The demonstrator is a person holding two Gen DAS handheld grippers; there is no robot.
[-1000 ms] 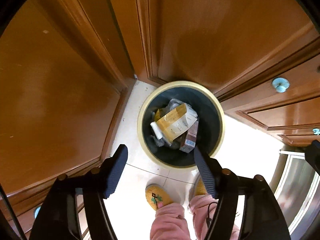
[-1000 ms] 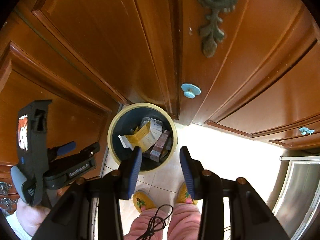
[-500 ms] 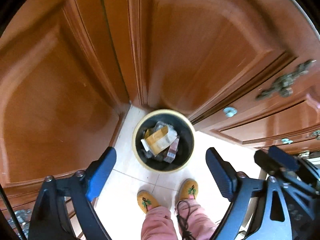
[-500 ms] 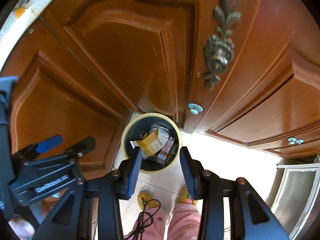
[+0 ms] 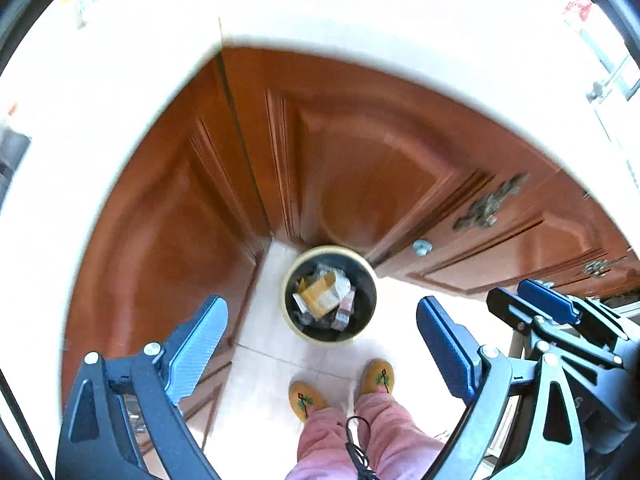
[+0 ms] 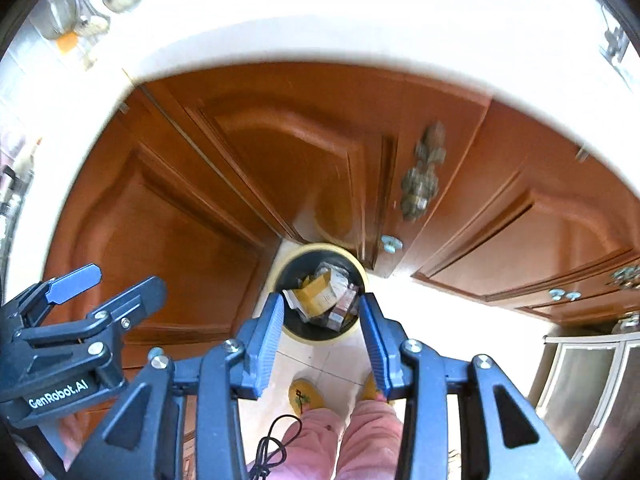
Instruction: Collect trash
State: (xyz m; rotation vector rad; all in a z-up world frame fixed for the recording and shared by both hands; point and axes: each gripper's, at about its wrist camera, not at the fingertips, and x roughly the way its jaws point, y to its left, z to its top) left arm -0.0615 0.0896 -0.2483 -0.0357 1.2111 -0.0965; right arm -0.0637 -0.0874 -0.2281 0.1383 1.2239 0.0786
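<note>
Nearest, the left tool (image 5: 322,342) has its jaws spread wide with nothing between them; the right tool (image 6: 322,338) is partly parted, also empty. Below stand yellow slippers (image 5: 306,400). Beyond, the trash bin (image 5: 289,312) on the floor tiles holds cartons (image 5: 318,294), against wooden cabinet doors (image 5: 360,168).

Cream-rimmed black bin (image 5: 295,322), yellow slippers (image 5: 307,400) with green motifs, pink trousers (image 5: 320,432)

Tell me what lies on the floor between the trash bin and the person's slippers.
Nothing: in the left wrist view only bare pale floor tile separates the trash bin from the yellow slippers. The right wrist view agrees.
</note>
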